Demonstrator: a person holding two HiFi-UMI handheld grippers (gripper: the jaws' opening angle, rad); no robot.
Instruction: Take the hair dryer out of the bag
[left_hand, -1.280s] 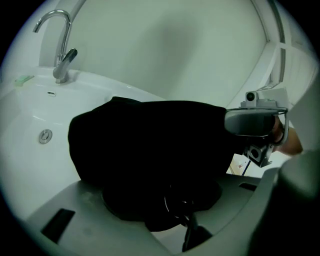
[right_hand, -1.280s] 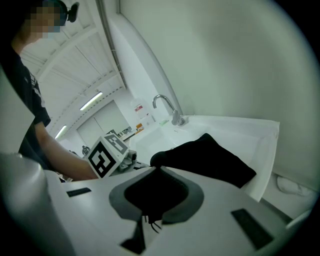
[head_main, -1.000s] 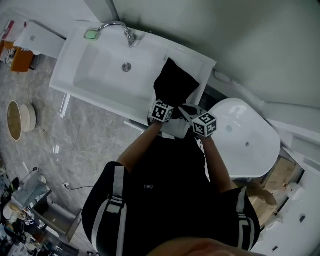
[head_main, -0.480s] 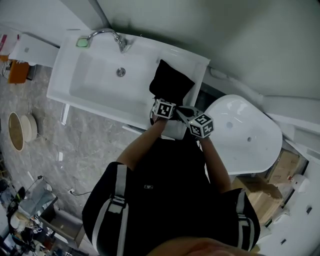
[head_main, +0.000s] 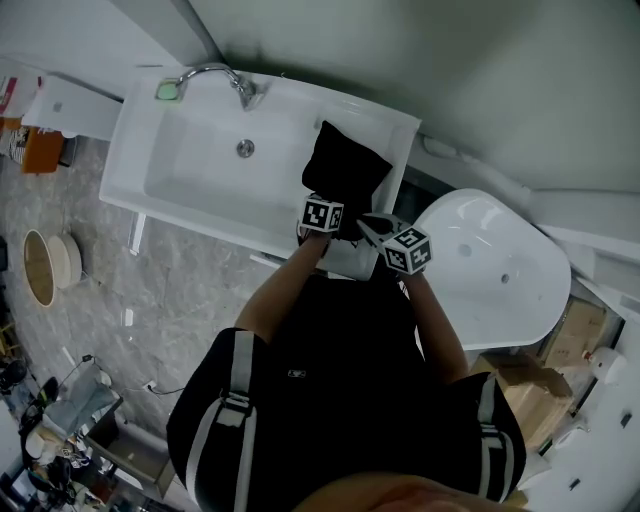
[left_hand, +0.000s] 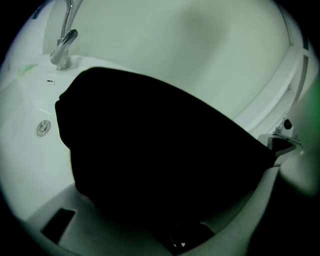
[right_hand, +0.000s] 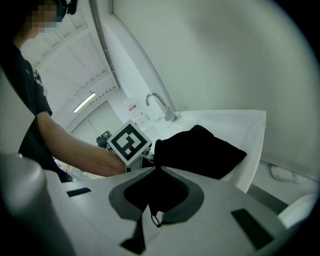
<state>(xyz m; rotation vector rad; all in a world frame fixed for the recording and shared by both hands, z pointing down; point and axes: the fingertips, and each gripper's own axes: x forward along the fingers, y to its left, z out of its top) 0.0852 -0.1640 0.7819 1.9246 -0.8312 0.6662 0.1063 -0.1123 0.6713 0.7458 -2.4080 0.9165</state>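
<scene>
A black bag (head_main: 345, 165) lies on the right end of the white sink counter (head_main: 400, 125). No hair dryer shows; the bag hides whatever is inside. My left gripper (head_main: 323, 203) is at the bag's near edge. In the left gripper view the bag (left_hand: 155, 150) fills the space between the widely spread jaws of that gripper (left_hand: 175, 202), which are closing; no pad clearly presses on it. My right gripper (right_hand: 157, 170) is shut on a pinch of the bag's black fabric (right_hand: 155, 192), with a thin cord loop hanging below. It sits right of the left gripper (head_main: 375, 228).
The sink basin (head_main: 215, 160) with its faucet (head_main: 215, 72) lies left of the bag. A white toilet lid (head_main: 495, 275) stands to the right, below the counter. The wall runs just behind the counter. The left gripper's marker cube (right_hand: 128, 141) and the person's forearm sit left in the right gripper view.
Both grippers stay at the bag's near edge. The left gripper's cube has rolled slightly. The head view has shifted a little.
</scene>
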